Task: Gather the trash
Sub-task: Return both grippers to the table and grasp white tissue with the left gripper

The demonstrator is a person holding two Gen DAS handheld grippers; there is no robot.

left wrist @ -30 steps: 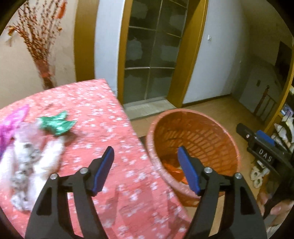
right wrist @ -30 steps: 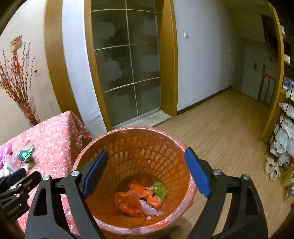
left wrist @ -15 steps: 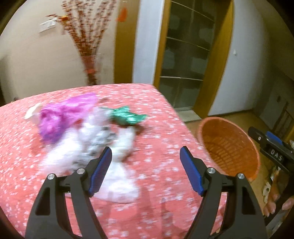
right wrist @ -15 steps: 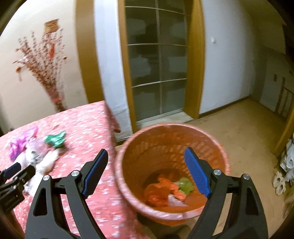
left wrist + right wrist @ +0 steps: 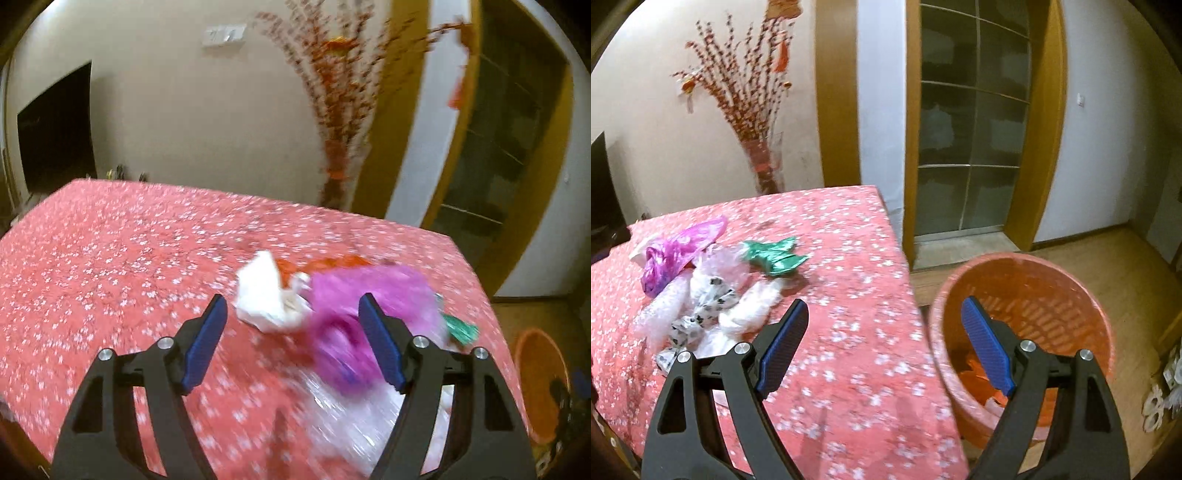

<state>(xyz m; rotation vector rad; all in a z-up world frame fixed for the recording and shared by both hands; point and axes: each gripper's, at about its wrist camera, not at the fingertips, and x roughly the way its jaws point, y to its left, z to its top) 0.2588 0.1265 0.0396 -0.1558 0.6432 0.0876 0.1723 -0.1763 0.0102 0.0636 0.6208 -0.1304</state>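
Observation:
A heap of trash lies on the red flowered tablecloth [image 5: 110, 266]: a purple plastic bag [image 5: 362, 306], a white crumpled paper [image 5: 264, 295], clear wrap [image 5: 351, 417] and a green wrapper [image 5: 460, 328]. My left gripper [image 5: 291, 336] is open and empty just above the heap. In the right wrist view the purple bag [image 5: 676, 251], green wrapper [image 5: 774, 256] and clear and spotted wraps [image 5: 709, 302] lie at the left. My right gripper [image 5: 882, 343] is open and empty over the table edge, beside the orange basket [image 5: 1082, 295], which holds orange scraps [image 5: 975, 376].
A vase of red branches [image 5: 764, 170] stands behind the table by the wall. A glass door [image 5: 971, 147] with a wooden frame is behind the basket. The basket shows at the far right of the left wrist view [image 5: 539, 384]. Wooden floor [image 5: 1126, 251] lies to the right.
My left gripper has swung left from the basket to over the trash heap. My right gripper has also turned left, so the table now fills its left half. Both stay open.

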